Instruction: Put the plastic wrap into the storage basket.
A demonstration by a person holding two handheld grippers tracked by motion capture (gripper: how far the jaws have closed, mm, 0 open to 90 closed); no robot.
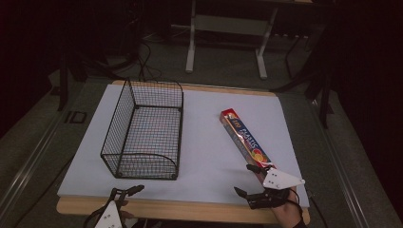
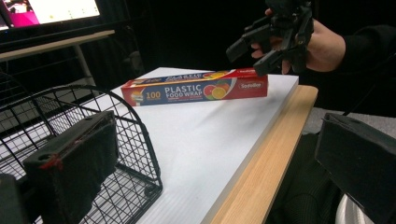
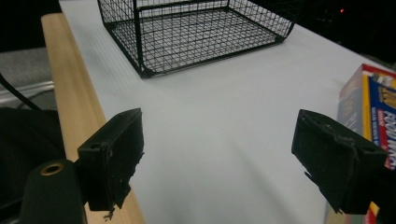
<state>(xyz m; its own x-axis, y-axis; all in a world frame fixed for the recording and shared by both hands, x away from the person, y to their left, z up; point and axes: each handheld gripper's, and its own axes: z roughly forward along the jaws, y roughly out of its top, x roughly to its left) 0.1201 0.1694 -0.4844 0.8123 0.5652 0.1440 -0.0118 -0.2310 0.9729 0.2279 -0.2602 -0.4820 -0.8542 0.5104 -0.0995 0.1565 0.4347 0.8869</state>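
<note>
**Inspector:** Containers first. What stands ahead of the left gripper (image 1: pixel 127 191)?

**Assistant:** A black wire basket (image 1: pixel 124 124), just beyond it on the white board (image 1: pixel 204 156). It is upright, with three tall mesh walls and a lower, curved front wall nearest the gripper. In the high view and the right gripper view only bare mesh floor shows inside; nothing lies in it.

**Inspector:** State of the left gripper?

**Assistant:** Jaws spread wide. In the left gripper view one jaw stands in front of the basket's curved wall, the other out past the wooden table edge (image 2: pixel 266 163). Nothing between them.

**Inspector:** And the right gripper (image 1: pixel 252 180)?

**Assistant:** Also spread wide, nothing clamped. It sits at the near right corner of the board, held by a hand (image 1: pixel 287 213) in a dark sleeve.

**Inspector:** Position of the plastic food wrap box (image 1: pixel 244 137) relative to it?

**Assistant:** The red and blue box lies flat on the board, running away from the right gripper on a slant. Its near end is right at the outer jaw; the right gripper view shows the box end just behind and beside that jaw, outside the gap. Whether jaw and box touch cannot be told. The basket lies well off to the gripper's other side.
</note>
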